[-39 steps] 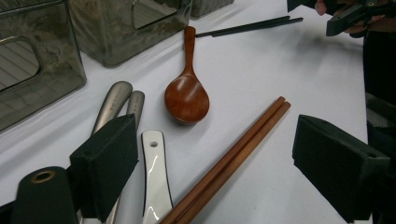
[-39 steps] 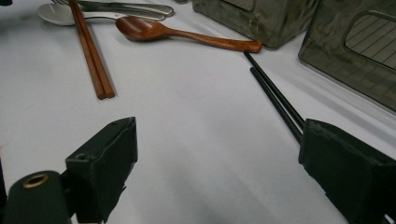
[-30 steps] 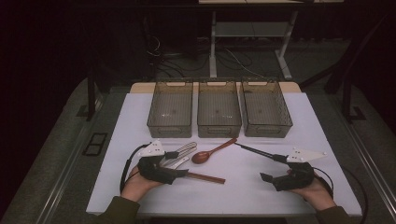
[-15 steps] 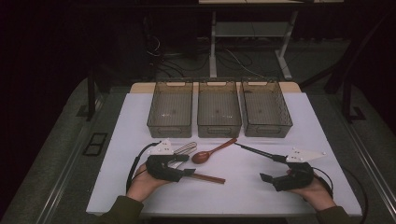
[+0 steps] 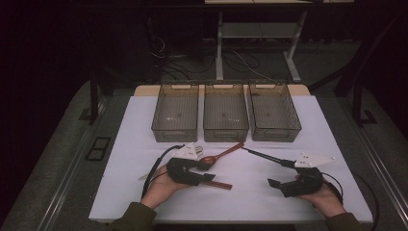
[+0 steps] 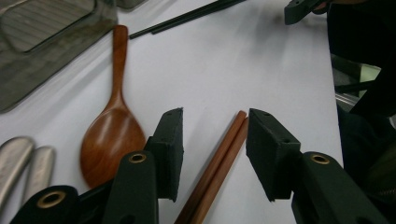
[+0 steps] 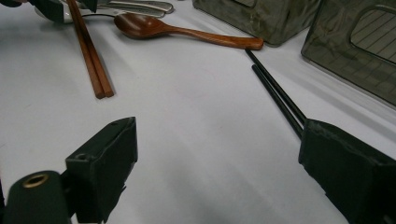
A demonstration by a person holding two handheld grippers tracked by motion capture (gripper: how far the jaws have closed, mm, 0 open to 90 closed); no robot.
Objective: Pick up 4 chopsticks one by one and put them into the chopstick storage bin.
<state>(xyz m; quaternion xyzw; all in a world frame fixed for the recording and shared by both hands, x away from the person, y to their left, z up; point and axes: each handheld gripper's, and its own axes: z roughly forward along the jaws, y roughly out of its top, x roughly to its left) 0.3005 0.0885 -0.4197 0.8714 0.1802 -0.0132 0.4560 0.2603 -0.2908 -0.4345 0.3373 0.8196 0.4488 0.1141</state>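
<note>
A pair of brown wooden chopsticks (image 6: 219,158) lies on the white table between the jaws of my left gripper (image 6: 215,115). The jaws have just been closing, with gaps still on both sides of the sticks, so it is open. In the high view the left gripper (image 5: 208,177) points right, with the brown chopsticks (image 5: 222,184) sticking out past it. A wooden spoon (image 5: 221,155) lies just beyond it. My right gripper (image 7: 219,128) stands wide open over bare table. Black chopsticks (image 7: 275,91) run up against its right jaw.
Three empty smoky plastic bins (image 5: 176,111) (image 5: 225,111) (image 5: 274,111) stand in a row at the back of the white table (image 5: 134,144). Metal cutlery handles (image 6: 23,158) lie left of the spoon. The table's front edge is close to both hands.
My left gripper has slid to the right across the table onto the brown chopsticks, and its jaws have narrowed around them. The right gripper has stayed still.
</note>
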